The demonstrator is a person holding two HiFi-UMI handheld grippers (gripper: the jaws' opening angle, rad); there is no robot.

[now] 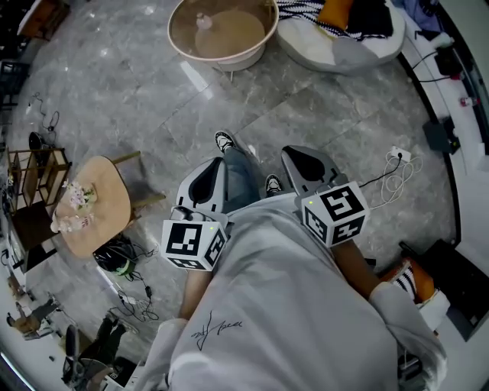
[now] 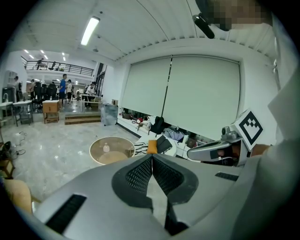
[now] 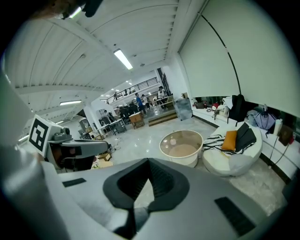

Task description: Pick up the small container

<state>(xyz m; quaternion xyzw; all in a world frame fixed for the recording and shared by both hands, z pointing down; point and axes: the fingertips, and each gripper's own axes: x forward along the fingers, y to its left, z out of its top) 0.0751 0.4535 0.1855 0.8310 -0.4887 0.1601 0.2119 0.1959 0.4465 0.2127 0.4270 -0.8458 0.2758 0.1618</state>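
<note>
Both grippers hang close in front of our white shirt, well apart from the work. The left gripper (image 1: 208,182) has its grey jaws pressed together at the tips with nothing between the black ribbed pads (image 2: 140,174), and the right gripper (image 1: 307,165) is likewise closed and empty. The small pale container (image 1: 203,21), bottle-like as far as we can tell, stands upright on the round glass-topped table with a white rim (image 1: 263,38). It sits left of the top's centre as we look, across a stretch of grey marble floor (image 1: 137,92) from our feet. We judge that the pickup has not begun: we must first walk over, open one pair of jaws and bring them around the container. Several things could go wrong from here. If we reach in with jaws closed, or open them late, a tip will knock the light container over and it may roll on the smooth glass. If one pad touches before the other, the container will slide away rather than be clamped. Coming down too steeply risks striking the glass. The rim seems to stand a little above the top and may block a low sideways approach. Nearer by, the white cable (image 1: 393,177) lying on the floor to our right could catch a foot, though it looks off our direct path.
</note>
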